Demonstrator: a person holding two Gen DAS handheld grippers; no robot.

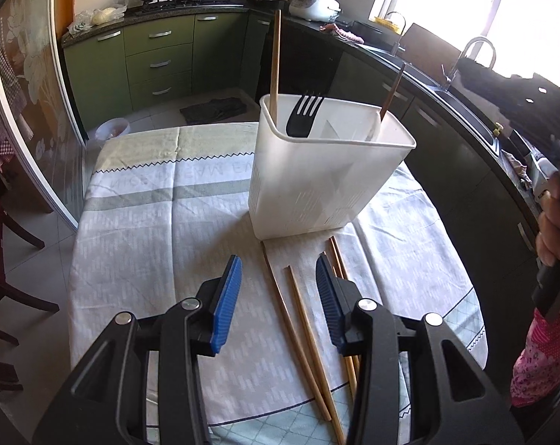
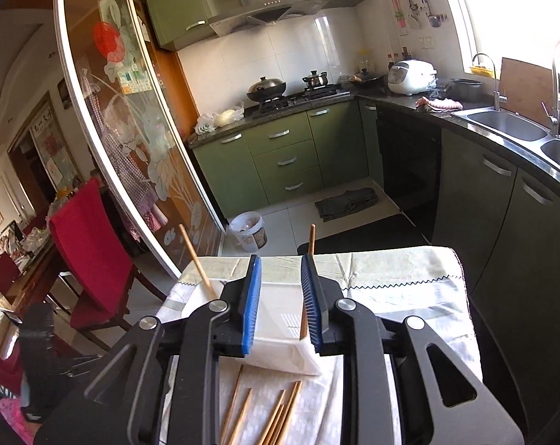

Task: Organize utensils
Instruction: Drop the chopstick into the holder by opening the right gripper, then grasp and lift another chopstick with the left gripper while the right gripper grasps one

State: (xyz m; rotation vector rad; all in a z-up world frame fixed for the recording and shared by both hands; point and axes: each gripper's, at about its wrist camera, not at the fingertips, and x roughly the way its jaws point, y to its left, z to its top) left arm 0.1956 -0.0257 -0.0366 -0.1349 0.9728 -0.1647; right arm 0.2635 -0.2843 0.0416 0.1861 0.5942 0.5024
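1. Nearest in the left wrist view, the left gripper [image 1: 278, 265] hangs over the table with its ribbed blue pads spread apart — released, nothing between them pressed. Two loose chopsticks [image 1: 298, 319] lie on the cloth in the gap between the fingers; more lie just right of the right pad, partly hidden behind it.

2. The chopsticks are thin, straight wooden sticks, light brown, fanned slightly apart and pointing toward the holder.

3. The tablecloth [image 1: 161, 230] is a pale woven fabric with grey-green bands and a zigzag stitched line, creased in soft folds.

4. Just beyond the chopstick tips stands the utensil holder [image 1: 317, 189] — a white, translucent plastic box with rounded corners and slotted walls. Inside, a black plastic fork [image 1: 304, 115] leans tines-up, one long wooden chopstick stands at the far left corner, and a darker one pokes out at the right.

5. In the right wrist view, the right gripper [image 2: 281, 259] sits directly above the holder [image 2: 280, 348], its blue pads parted and gripping nothing; an upright chopstick [image 2: 311, 239] rises just beside the right pad, and whether they touch I cannot tell.

6. At the right edge of the left view, a hand [image 1: 554, 222] grasps the black handle of the other tool.

7. Farthest, green cabinets [image 2: 283, 159], a dark countertop with a wok and rice cooker, and a steel sink [image 2: 506, 126] on the right.
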